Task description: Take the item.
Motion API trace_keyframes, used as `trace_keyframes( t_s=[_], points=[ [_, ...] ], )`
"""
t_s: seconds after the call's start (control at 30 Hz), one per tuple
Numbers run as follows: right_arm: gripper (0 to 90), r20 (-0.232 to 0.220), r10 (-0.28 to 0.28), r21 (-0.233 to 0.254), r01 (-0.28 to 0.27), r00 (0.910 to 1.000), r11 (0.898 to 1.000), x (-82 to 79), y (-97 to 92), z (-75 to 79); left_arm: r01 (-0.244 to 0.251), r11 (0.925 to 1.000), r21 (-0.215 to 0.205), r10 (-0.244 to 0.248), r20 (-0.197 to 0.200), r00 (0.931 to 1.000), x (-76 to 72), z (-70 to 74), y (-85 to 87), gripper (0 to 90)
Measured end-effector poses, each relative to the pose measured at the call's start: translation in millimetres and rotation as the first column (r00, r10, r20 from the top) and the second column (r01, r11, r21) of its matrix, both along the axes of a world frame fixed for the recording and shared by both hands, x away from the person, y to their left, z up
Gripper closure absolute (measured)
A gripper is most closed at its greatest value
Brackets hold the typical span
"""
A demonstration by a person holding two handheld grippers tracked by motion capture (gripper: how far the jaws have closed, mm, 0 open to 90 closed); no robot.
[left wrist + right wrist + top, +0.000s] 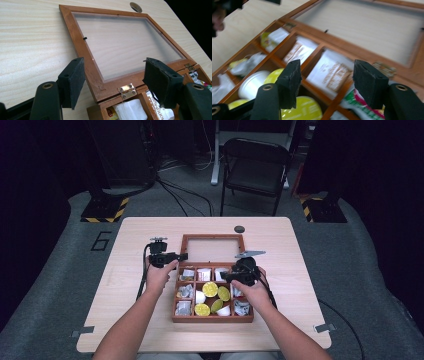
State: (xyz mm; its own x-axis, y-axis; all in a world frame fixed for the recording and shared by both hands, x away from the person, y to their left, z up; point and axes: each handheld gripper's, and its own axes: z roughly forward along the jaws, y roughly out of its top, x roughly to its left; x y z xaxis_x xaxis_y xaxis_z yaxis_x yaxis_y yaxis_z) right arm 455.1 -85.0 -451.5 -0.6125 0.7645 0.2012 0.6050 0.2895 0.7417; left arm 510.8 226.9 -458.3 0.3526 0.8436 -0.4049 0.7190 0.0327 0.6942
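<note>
A wooden box [212,317] sat at the centre of the light wood counter [130,320], its glass-paned lid [212,249] thrown back flat toward 12 o'clock. In the high view the left hand-held gripper [183,256] lay at about 10 o'clock from the box, just beside the lid's left frame, its jaws pointing toward 3 o'clock. The right hand-held gripper [226,276] hung over the back row of compartments, at about 1 o'clock from the box's middle, pointing toward 9 o'clock.

In the left gripper view, the left hand-held gripper [113,83] stood wide, nothing between its pads; the lid's [120,42] near corner and a brass hinge [127,90] showed in the gap, though whether either pad touched the wood could not be told. In the right gripper view, the right hand-held gripper [327,83] was likewise spread wide and carried nothing, poised above the dividers.

The box was split into nine compartments. The back row held paper sachets [332,75] with brown print, and a white sachet [130,110] lay in the corner compartment below the hinge. The middle compartments held yellow-lidded cups [210,289] and a white cup [253,86]. The left column held silvery wrapped packets [184,291]. A green and red packet [359,105] lay beneath the right jaw of the right hand-held gripper. A small dark disc [239,229] lay on the counter at 12 o'clock beyond the lid.
</note>
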Motion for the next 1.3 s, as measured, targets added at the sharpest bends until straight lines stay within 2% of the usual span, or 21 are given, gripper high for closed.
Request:
trace_keyframes(
  t_s=[0.03, 0.07, 0.13, 0.3, 0.5, 0.77, 0.9, 1.03, 1.2, 1.3],
  points=[
    [39.2, 0.006, 0.028, -0.012, -0.028, 0.9996, 1.000, -7.6, 4.7, -1.2, 0.002, 1.0000, -0.001, -0.002, 0.005, 1.0000, 0.3, 0.1, 0.5, 33.2],
    [39.2, 0.006, 0.028, -0.012, -0.028, 0.9996, 1.000, -7.6, 4.7, -1.2, 0.002, 1.0000, -0.001, -0.002, 0.005, 1.0000, 0.3, 0.1, 0.5, 33.2],
    [38.6, 0.022, 0.073, -0.038, -0.072, 0.9971, 0.997, -17.3, 12.2, -3.0, 0.006, 1.0000, 0.000, -0.006, 0.006, 1.0000, -0.2, 1.2, 1.4, 33.2],
    [36.4, 0.033, 0.109, -0.058, -0.107, 0.9935, 0.993, -24.6, 21.3, -7.3, -0.004, 1.0000, -0.007, 0.004, 0.011, 0.9999, -1.4, 3.3, 2.4, 33.2],
    [36.5, 0.015, 0.125, -0.041, -0.124, 0.9921, 0.991, -28.2, 25.8, -12.3, 0.007, 1.0000, 0.003, -0.008, 0.013, 0.9999, -2.6, 3.8, 1.8, 33.1],
    [36.6, 0.010, 0.156, -0.057, -0.155, 0.9877, 0.986, -32.4, 37.0, -17.6, 0.001, 1.0000, 0.001, -0.001, 0.015, 0.9999, -3.1, 4.9, 2.0, 33.1],
    [36.6, -0.009, 0.159, -0.061, -0.160, 0.9872, 0.985, -33.0, 41.8, -20.3, -0.002, 1.0000, 0.000, 0.002, 0.015, 0.9999, -3.5, 5.5, 3.6, 33.1],
    [36.6, -0.007, 0.178, -0.074, -0.178, 0.9841, 0.981, -32.3, 45.9, -24.1, 0.001, 1.0000, 0.000, -0.001, 0.017, 0.9999, -3.7, 5.3, 4.3, 33.1],
    [35.2, 0.002, 0.182, -0.118, -0.180, 0.9833, 0.976, -33.7, 52.4, -27.4, -0.003, 1.0000, -0.002, 0.003, 0.019, 0.9998, -4.3, 5.3, 4.4, 33.1],
    [35.0, 0.001, 0.184, -0.121, -0.182, 0.9830, 0.976, -33.9, 53.6, -27.9, -0.003, 1.0000, -0.001, 0.003, 0.019, 0.9998, -4.1, 5.8, 5.5, 33.2]
  ],
)
